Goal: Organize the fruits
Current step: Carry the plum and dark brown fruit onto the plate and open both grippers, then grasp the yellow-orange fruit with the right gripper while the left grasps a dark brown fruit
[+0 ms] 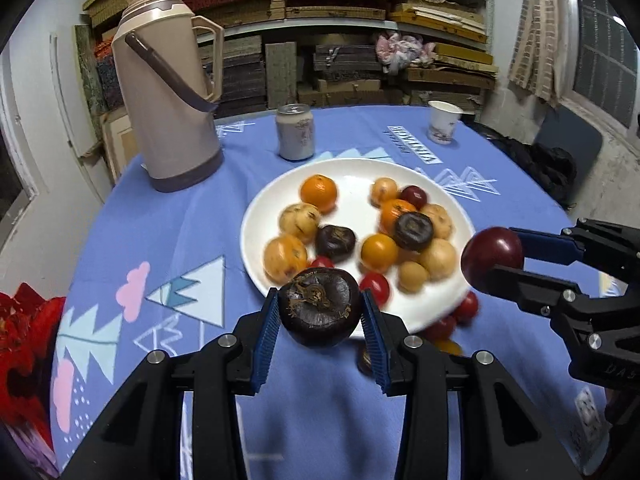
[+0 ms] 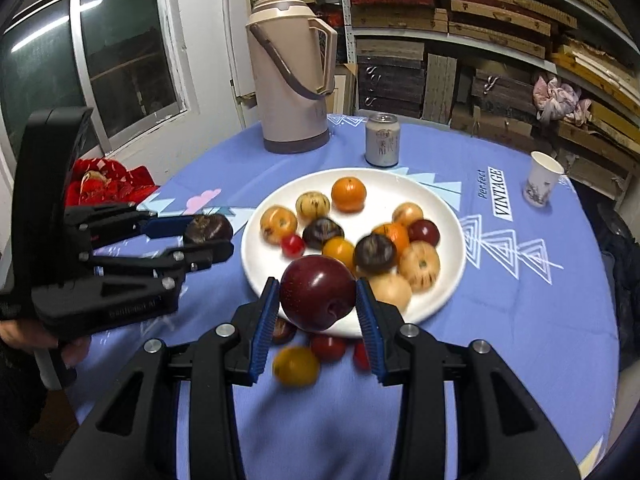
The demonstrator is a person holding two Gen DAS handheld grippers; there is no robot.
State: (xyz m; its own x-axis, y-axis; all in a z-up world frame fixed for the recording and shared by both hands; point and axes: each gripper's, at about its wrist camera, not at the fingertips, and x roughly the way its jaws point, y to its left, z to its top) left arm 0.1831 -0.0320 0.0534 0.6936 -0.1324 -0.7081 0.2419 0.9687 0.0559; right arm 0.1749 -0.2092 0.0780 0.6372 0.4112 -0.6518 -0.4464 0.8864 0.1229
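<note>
My left gripper (image 1: 319, 312) is shut on a dark brown-black fruit (image 1: 319, 306) with a dried stem cap, held above the near rim of the white plate (image 1: 352, 168). The same gripper (image 2: 208, 236) with its dark fruit (image 2: 208, 229) shows at the left of the right wrist view. My right gripper (image 2: 317, 300) is shut on a dark red plum (image 2: 317, 292) over the plate's (image 2: 448, 216) near edge; it (image 1: 496, 256) appears at the right of the left wrist view with the plum (image 1: 492, 258). Several orange, yellow, dark and red fruits lie on the plate.
Small red and yellow fruits (image 2: 296, 365) lie loose on the blue tablecloth (image 2: 520, 320) before the plate. A beige thermos (image 2: 290, 68), a drink can (image 2: 382, 140) and a paper cup (image 2: 542, 180) stand behind it. Red cloth (image 2: 108, 184) lies at the left edge.
</note>
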